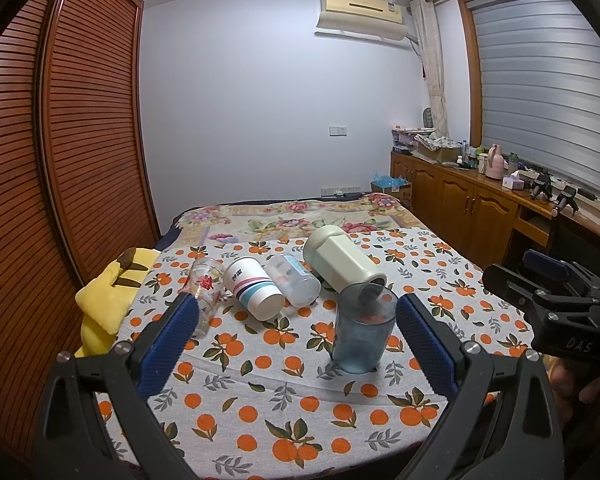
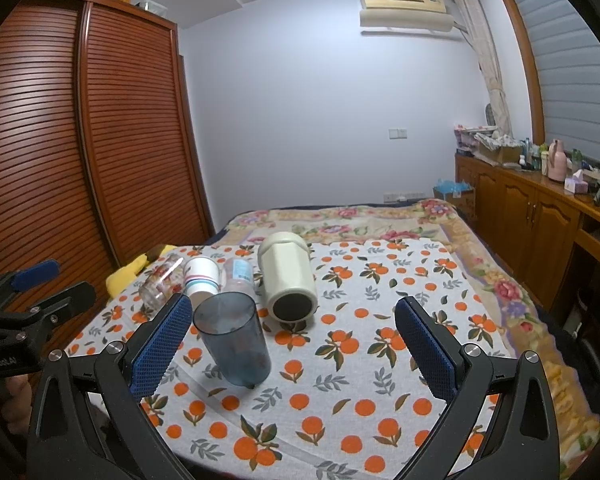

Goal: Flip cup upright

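Note:
A translucent blue-grey cup (image 1: 363,328) stands upright on the orange-print cloth; it also shows in the right wrist view (image 2: 233,338). Behind it lie on their sides a cream faceted cup (image 1: 343,261) (image 2: 287,278), a clear plastic cup (image 1: 294,279) (image 2: 238,274), a striped paper cup (image 1: 254,287) (image 2: 201,276) and a flowered glass (image 1: 205,289) (image 2: 159,280). My left gripper (image 1: 296,320) is open and empty, the blue cup near its right finger. My right gripper (image 2: 294,324) is open and empty, the blue cup near its left finger.
A yellow plush toy (image 1: 108,300) lies at the cloth's left edge. A slatted wooden wardrobe (image 1: 60,160) stands on the left. A wooden cabinet (image 1: 472,200) with clutter runs along the right under the window. A floral blanket (image 1: 292,216) covers the bed behind.

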### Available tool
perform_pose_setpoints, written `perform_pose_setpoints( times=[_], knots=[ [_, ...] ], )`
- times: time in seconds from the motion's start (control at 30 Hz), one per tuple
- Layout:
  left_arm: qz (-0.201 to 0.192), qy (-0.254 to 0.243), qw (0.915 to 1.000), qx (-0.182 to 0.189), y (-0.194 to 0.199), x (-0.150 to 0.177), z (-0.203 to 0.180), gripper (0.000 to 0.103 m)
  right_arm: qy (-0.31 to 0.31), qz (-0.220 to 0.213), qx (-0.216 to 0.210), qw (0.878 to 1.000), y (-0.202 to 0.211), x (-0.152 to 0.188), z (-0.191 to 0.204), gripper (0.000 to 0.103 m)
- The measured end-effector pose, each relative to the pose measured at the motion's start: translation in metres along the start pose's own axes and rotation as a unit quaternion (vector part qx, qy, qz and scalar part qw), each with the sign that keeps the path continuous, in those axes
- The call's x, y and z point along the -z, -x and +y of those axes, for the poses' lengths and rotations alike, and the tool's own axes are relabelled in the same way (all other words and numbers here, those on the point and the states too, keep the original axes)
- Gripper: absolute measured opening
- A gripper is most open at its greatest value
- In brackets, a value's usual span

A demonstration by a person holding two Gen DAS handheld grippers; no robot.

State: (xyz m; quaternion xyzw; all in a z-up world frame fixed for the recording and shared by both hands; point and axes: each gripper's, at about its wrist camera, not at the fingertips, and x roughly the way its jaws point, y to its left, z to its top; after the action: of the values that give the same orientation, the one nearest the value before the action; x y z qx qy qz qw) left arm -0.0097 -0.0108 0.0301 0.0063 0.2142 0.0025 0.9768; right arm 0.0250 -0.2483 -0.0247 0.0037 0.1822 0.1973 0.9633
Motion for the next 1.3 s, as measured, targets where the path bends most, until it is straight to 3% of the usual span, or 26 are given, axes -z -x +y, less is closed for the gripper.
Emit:
perform_pose_setpoints(
  times=[1.3],
  knots=[
    [-0.002,0.001,1.0000,0.000,0.0021,-0.0018,0.0005,0.100,-0.002,0.000,0.000,1.000,-0.0002,0.0003,-0.0015,0.103]
  ],
)
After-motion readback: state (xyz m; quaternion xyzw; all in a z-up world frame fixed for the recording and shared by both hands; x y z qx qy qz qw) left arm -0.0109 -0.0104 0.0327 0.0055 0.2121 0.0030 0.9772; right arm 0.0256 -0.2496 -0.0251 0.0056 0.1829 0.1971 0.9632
